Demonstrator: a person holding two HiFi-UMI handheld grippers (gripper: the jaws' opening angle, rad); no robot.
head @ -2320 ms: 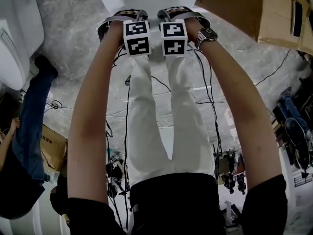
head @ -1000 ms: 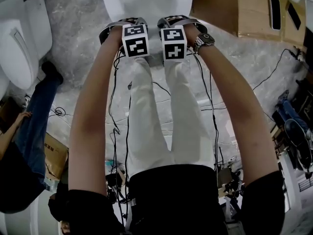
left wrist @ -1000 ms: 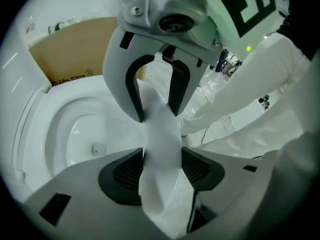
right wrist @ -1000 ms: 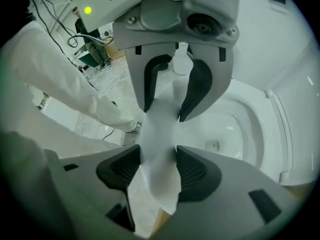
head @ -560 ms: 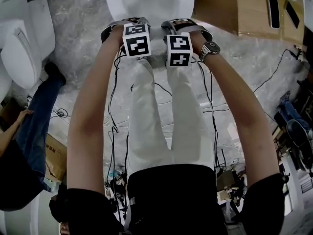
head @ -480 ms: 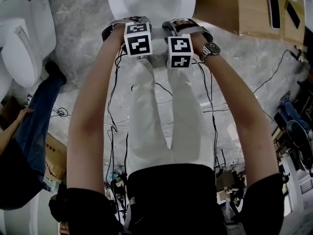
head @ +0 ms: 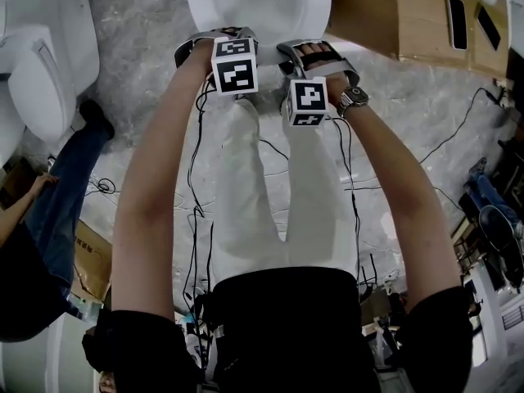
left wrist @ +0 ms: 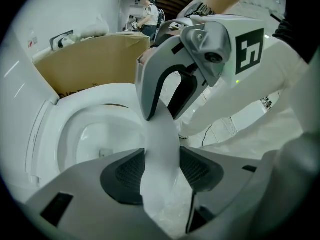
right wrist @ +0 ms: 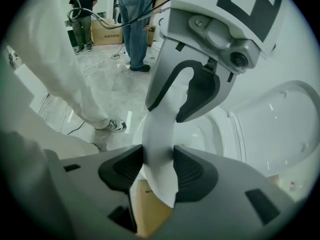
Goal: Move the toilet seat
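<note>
Head view: the person's arms reach down to the near rim of a white toilet (head: 270,6). The left gripper (head: 232,46) and right gripper (head: 313,56) sit side by side there. A second toilet (head: 41,64) stands at the left and a cardboard box (head: 393,15) at the right. Cables (head: 196,178) trail over the floor, and a bystander (head: 57,195) in jeans stands by.

Left gripper view: its fingers (left wrist: 127,171) have just been closing and are clamped on the seat (left wrist: 162,134). The seat shows edge-on, just beside the open bowl (left wrist: 85,129). The right gripper straddles the same edge just beyond.

Right gripper view: its fingers (right wrist: 192,171) have also just been closing and pinch the seat's edge. The left gripper straddles that edge just beyond.
</note>
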